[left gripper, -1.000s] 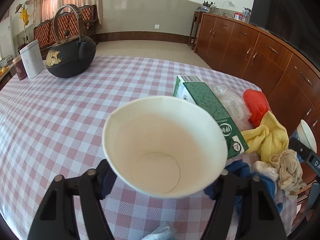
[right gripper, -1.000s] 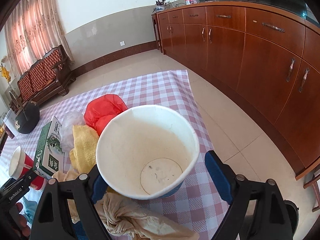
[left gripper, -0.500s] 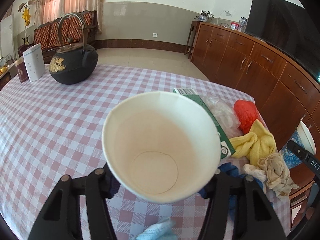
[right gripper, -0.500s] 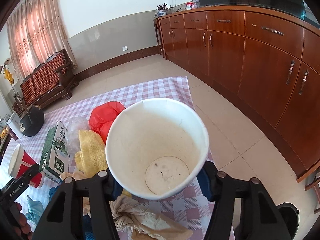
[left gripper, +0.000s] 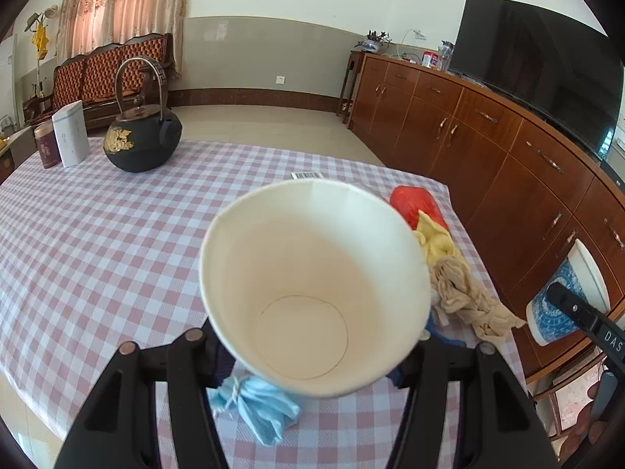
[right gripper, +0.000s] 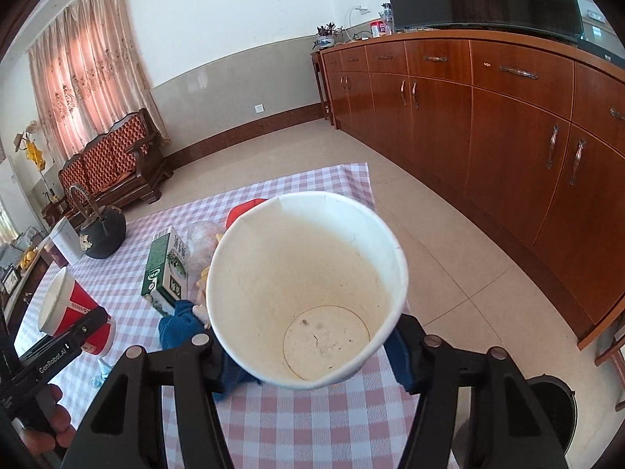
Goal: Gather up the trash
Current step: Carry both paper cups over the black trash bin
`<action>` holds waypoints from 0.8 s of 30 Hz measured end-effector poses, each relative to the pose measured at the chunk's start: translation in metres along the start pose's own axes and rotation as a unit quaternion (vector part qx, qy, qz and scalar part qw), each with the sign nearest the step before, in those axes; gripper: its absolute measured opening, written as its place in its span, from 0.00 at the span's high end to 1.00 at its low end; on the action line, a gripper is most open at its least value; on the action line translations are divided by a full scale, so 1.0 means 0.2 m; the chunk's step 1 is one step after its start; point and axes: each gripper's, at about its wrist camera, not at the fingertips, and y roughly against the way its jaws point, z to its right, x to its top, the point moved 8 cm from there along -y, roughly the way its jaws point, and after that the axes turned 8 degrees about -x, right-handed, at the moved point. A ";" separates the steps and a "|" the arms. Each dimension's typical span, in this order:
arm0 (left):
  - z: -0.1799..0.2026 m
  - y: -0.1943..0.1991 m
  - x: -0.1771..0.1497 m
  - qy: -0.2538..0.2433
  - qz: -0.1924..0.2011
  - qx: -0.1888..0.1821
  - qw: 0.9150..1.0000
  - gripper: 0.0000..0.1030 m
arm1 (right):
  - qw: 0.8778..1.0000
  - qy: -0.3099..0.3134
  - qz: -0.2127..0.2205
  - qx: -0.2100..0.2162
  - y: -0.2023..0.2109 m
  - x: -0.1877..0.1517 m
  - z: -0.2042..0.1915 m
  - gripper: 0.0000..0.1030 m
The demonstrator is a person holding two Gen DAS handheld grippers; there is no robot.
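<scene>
Paper cups, one pinched in each gripper above the checked table (left gripper: 97, 234).
The left gripper (left gripper: 312, 355) clamps a red-and-white cup (left gripper: 312, 281), its jaws having just closed slightly; the right gripper (right gripper: 308, 351) clamps a blue-patterned cup (right gripper: 306, 293), its jaws having just closed onto it. Rags (left gripper: 461, 293), a red bag (left gripper: 414, 203) and a green carton (right gripper: 166, 269) lie at two o'clock of the left cup; a kettle (left gripper: 142, 144) stands at ten o'clock.
</scene>
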 end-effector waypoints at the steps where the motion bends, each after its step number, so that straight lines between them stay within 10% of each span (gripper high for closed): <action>1: 0.02 0.01 -0.01 -0.002 -0.003 -0.003 1.000 0.42 | 1.000 0.000 -0.003 0.003 0.03 -0.03 0.00 0.39; 24: 0.66 0.08 -0.42 -0.079 -0.072 -0.100 0.989 0.42 | 0.996 -0.070 -0.038 -0.047 0.46 -0.52 0.55 0.39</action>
